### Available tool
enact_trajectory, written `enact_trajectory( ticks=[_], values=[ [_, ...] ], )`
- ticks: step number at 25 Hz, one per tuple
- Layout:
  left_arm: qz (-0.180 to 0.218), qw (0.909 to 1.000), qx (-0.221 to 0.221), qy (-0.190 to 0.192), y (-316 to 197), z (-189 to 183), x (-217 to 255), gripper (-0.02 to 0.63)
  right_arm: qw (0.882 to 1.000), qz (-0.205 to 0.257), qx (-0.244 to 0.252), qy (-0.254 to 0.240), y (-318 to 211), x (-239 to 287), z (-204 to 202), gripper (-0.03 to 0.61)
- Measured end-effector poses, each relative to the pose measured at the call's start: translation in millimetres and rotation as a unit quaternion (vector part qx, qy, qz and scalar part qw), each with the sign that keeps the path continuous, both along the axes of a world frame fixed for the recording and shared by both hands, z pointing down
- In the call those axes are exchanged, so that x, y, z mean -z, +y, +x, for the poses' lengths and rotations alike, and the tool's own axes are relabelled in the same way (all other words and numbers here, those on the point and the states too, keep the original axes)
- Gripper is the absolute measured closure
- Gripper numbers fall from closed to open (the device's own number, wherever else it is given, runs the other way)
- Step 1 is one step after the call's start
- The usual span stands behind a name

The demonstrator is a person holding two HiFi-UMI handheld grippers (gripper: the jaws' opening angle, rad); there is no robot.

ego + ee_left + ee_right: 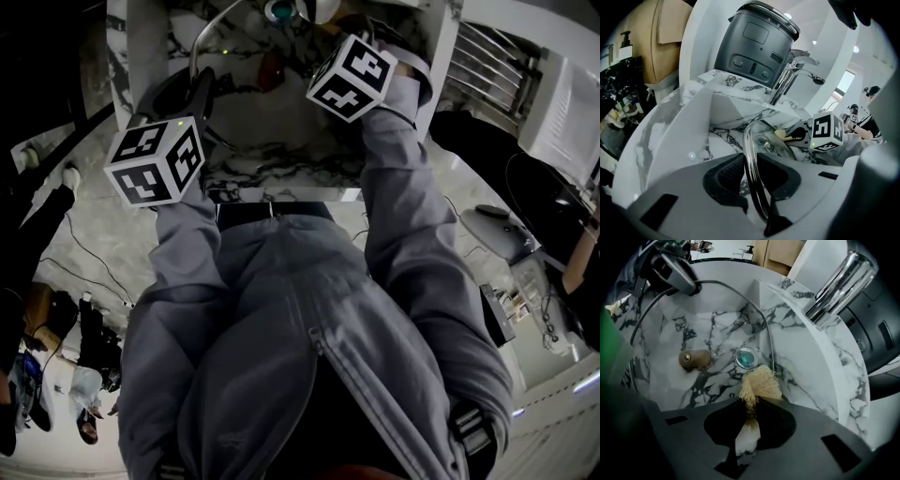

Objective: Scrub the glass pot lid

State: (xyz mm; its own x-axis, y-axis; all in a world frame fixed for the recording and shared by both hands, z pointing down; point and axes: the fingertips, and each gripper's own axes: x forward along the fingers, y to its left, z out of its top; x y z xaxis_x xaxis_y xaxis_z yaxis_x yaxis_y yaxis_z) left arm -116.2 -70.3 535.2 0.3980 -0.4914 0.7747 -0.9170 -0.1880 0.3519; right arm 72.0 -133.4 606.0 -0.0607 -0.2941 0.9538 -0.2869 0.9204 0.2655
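On the left, the left claw (751, 174) is clenched on the rim of the glass pot lid (701, 329). The lid is tipped up inside the white marble sink (806, 362). Its brown knob (691, 359) points at the right claw. A blue-green drain (746, 357) sits just right of the knob. Next comes a tan scrubber (759, 384). The right claw (749, 420) is clenched on it. The scrubber is near the low right edge of the lid, but I cannot tell if it touches. Far right stands a shiny tap (839, 280), with a dark grey machine (754, 42) behind it.

The marker cubes (155, 161) carry only black and white squares, no words. The machine has tiny marks, too small to read. A dark bottle (626, 44) has a white label, too small to read as well.

From the head view the grey jacket (300, 356) fills most of the picture, and the sleeves hide both claws.
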Motion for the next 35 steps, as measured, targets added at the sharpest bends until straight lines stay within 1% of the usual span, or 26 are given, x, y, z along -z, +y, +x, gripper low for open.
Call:
enact_trajectory(
  ticks=[5, 9, 14, 20, 28, 33, 35],
  values=[
    [-0.001, 1.0, 0.001, -0.002, -2, -1, 0, 0.52, 1.0, -0.023, 0.011, 0.012, 8, -13, -1, 0.526],
    [-0.001, 1.0, 0.003, -0.003, -2, -1, -2, 0.518, 0.997, -0.064, 0.03, 0.026, 28, -22, 0, 0.526],
    [0.002, 1.0, 0.003, -0.004, -2, -1, 0, 0.518, 0.991, -0.114, 0.048, 0.048, 62, -25, 4, 0.526],
    [0.004, 1.0, 0.004, -0.001, 1, -1, 1, 0.52, 0.977, -0.189, 0.069, 0.064, 116, -24, 6, 0.526],
    [0.006, 1.0, 0.005, 0.0, 5, -2, 1, 0.52, 0.957, -0.261, 0.099, 0.077, 175, -20, 10, 0.526],
    [0.006, 1.0, 0.005, 0.0, 6, -1, 1, 0.52, 0.946, -0.303, 0.11, 0.043, 195, -5, 1, 0.526],
    [0.007, 1.0, 0.005, -0.001, 6, -2, 1, 0.52, 0.94, -0.316, 0.119, 0.043, 201, 3, 0, 0.526]
  ],
)
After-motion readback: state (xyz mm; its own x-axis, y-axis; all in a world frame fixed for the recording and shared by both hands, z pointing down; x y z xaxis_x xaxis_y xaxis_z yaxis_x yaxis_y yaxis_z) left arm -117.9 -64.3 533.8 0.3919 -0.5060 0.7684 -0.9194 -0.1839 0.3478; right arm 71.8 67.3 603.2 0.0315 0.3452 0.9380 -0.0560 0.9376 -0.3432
